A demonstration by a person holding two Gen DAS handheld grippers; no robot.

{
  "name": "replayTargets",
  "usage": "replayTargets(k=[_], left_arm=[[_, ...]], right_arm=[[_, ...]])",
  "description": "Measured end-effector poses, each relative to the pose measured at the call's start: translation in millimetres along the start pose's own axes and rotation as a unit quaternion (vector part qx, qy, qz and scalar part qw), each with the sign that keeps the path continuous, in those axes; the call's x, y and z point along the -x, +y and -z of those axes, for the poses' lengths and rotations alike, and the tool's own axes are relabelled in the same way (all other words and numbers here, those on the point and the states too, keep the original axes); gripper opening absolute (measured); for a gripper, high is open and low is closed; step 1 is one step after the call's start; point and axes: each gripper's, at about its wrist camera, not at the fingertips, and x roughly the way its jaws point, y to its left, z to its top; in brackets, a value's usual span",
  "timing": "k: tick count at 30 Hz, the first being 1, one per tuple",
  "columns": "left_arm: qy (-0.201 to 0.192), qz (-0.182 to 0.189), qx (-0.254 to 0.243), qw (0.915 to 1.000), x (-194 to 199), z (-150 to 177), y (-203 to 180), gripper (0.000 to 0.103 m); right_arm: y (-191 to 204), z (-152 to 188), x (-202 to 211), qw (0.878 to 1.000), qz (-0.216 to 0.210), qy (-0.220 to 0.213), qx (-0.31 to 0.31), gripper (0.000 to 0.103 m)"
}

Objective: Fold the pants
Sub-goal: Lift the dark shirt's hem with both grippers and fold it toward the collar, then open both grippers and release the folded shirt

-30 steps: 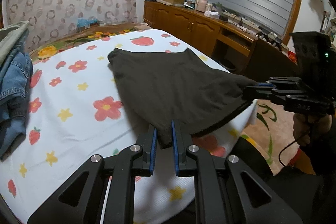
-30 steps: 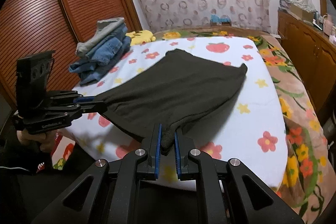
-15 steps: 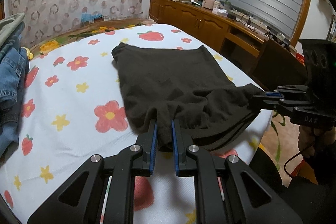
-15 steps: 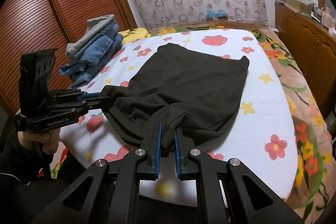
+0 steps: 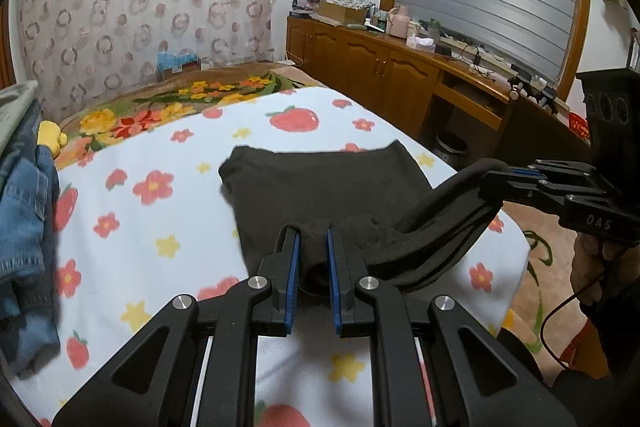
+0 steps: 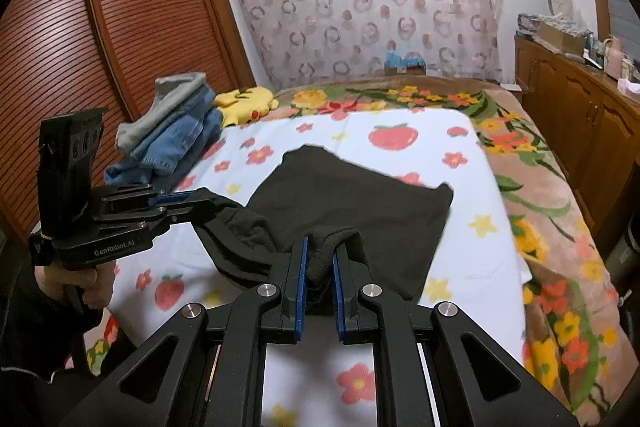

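right gripper (image 6: 319,259) clamps black pants (image 6: 352,203) | left gripper (image 6: 200,201) clamps corner

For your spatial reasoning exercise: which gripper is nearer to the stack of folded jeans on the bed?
Left. The left gripper holds the black pants' corner on the side beside the jeans stack; the right gripper grips the other corner, farther away.

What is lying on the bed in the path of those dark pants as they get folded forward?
Nothing visible. The sheet beyond the pants is bare; the pile of jeans sits off to the side, apart from them.
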Motion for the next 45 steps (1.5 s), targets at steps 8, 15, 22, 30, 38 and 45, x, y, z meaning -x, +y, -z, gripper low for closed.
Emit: replayTargets(k=[8,15,22,30,38,45], left_arm=[[-0.002,-0.012,0.000,0.9999,-14,-10,6,0.014],[0.003,-0.018,0.005,0.9998,-24,-14,13,0.014],[-0.008,-0.025,0.000,0.9997,-25,-33,17,0.014],[-0.009,-0.036,-0.006,0.9993,-36,-47,18,0.014],[0.002,-0.030,0.016,0.9994,-42,-45,24,0.018],[-0.011,-0.026,0.015,0.9995,-34,-38,28,0.053]], right_arm=[[-7,-5,-12,1.000,-0.001,-0.012,-0.014,0.011],[-9,-9,-22,1.000,0.007,-0.013,-0.006,0.011],[-15,-26,-32,1.000,0.011,-0.020,-0.010,0.011],[-24,-34,-45,1.000,0.015,-0.020,-0.016,0.011],[-30,-30,-52,0.999,0.018,-0.006,-0.026,0.013],[-29,-29,-39,0.999,0.042,-0.014,-0.015,0.040]])
